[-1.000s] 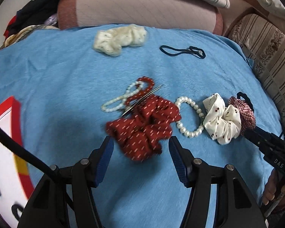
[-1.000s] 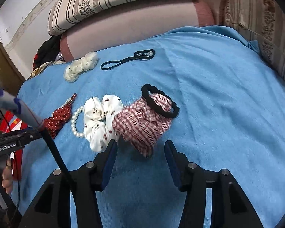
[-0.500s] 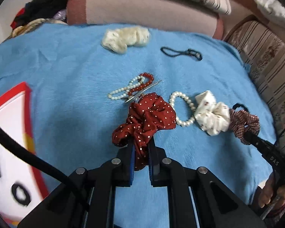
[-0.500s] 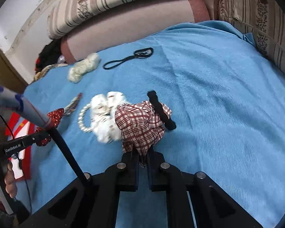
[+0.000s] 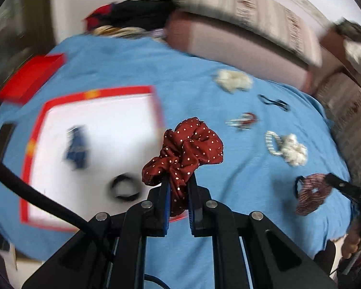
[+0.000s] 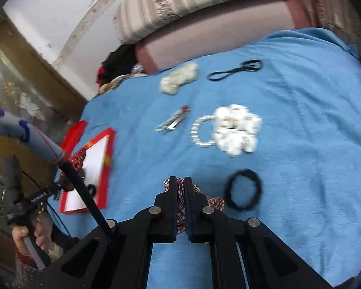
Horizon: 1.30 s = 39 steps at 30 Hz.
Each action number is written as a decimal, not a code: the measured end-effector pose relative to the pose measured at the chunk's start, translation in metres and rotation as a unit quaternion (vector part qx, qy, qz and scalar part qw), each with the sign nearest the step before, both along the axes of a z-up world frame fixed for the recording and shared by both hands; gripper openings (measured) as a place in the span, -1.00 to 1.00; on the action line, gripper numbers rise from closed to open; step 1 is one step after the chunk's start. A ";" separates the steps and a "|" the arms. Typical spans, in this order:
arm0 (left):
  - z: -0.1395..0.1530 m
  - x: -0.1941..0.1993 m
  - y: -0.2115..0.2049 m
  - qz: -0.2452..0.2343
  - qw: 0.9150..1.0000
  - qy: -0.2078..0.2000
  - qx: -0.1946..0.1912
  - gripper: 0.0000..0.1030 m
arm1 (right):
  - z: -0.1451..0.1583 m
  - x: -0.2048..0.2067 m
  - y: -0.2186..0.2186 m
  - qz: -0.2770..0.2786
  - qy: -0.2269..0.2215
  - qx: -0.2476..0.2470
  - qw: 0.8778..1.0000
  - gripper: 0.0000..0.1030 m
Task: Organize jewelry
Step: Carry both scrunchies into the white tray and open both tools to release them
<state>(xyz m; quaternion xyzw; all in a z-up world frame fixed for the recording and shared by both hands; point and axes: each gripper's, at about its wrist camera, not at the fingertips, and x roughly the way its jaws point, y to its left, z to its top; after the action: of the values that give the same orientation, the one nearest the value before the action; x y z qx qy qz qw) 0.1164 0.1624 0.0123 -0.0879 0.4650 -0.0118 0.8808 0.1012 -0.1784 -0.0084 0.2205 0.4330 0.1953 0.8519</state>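
The left gripper (image 5: 178, 187) clamps the red dotted scrunchie (image 5: 187, 147) beside the red-rimmed box (image 5: 96, 91)'s 3 o'clock edge. The right gripper (image 6: 179, 187) pinches the plaid scrunchie (image 6: 180, 207); only its view shows the black hair tie (image 6: 243, 192) at 3 o'clock on open blue blanket (image 6: 312, 156).

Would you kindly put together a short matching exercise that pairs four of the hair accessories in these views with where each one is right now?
Things:
1. red dotted scrunchie
2. plaid scrunchie
3. thick black hair tie
4. small black hair tie

Places:
A. lying loose on the blue blanket, just right of the right gripper
B. inside the red-edged box, on its white floor
C. clamped in the left gripper, held up above the blanket
D. pinched between the right gripper's fingers

Pairs: 1-C, 2-D, 3-A, 4-B
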 end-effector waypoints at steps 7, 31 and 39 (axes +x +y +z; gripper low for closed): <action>-0.008 -0.030 0.086 0.084 0.996 0.002 0.014 -0.78 | 0.024 0.018 0.027 0.010 -0.014 0.008 1.000 -0.92; -0.056 -0.030 0.169 0.165 0.985 0.038 0.046 -0.49 | -0.016 0.125 0.318 0.209 -0.007 -0.095 0.973 -0.92; -0.045 -0.041 0.177 0.178 0.983 0.023 0.028 -0.22 | -0.038 0.168 0.327 0.173 0.000 -0.155 0.973 -0.23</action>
<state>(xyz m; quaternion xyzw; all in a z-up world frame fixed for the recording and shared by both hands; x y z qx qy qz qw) 0.0757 0.3399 -0.0331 -0.1447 0.4620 0.1599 0.8603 0.2688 0.1483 -0.0462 0.0074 0.4896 0.2703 0.8289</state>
